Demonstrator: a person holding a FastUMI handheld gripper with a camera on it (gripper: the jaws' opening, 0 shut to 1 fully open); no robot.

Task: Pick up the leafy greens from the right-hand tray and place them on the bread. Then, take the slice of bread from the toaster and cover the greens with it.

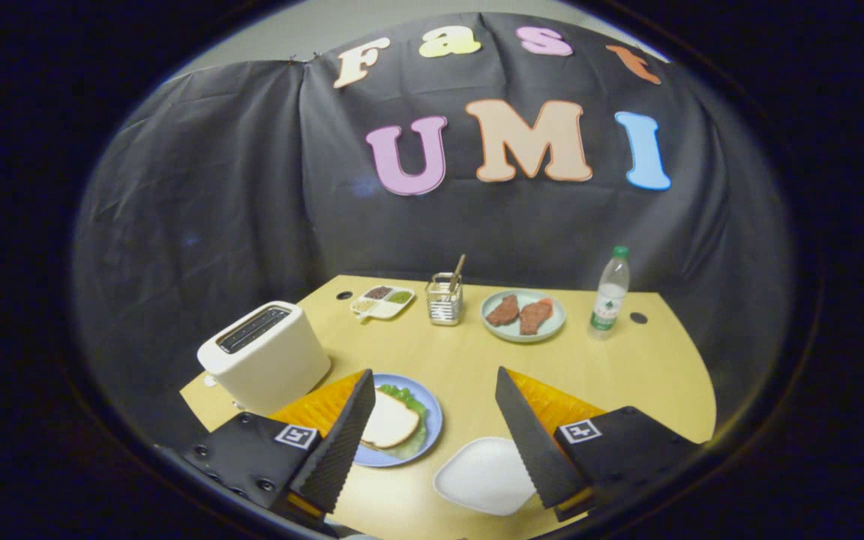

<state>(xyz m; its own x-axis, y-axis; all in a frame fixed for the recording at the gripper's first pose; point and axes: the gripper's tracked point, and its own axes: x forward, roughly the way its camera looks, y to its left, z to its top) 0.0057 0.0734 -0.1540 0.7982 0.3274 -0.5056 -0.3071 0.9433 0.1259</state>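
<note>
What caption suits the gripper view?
Open tool hovers above the blue plate, bread slice covering greens.

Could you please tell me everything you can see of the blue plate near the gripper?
The blue plate is round and glossy, lying flat on the wooden table beside the toaster. It carries a bread slice atop leafy greens. The open gripper hangs above it, one finger overlapping its edge.

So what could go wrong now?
The gripper is open and holds nothing. The top bread already covers the greens on the blue plate, close to one finger; a careless swing might nudge the bread off. The white tray just ahead could get bumped too.
</note>
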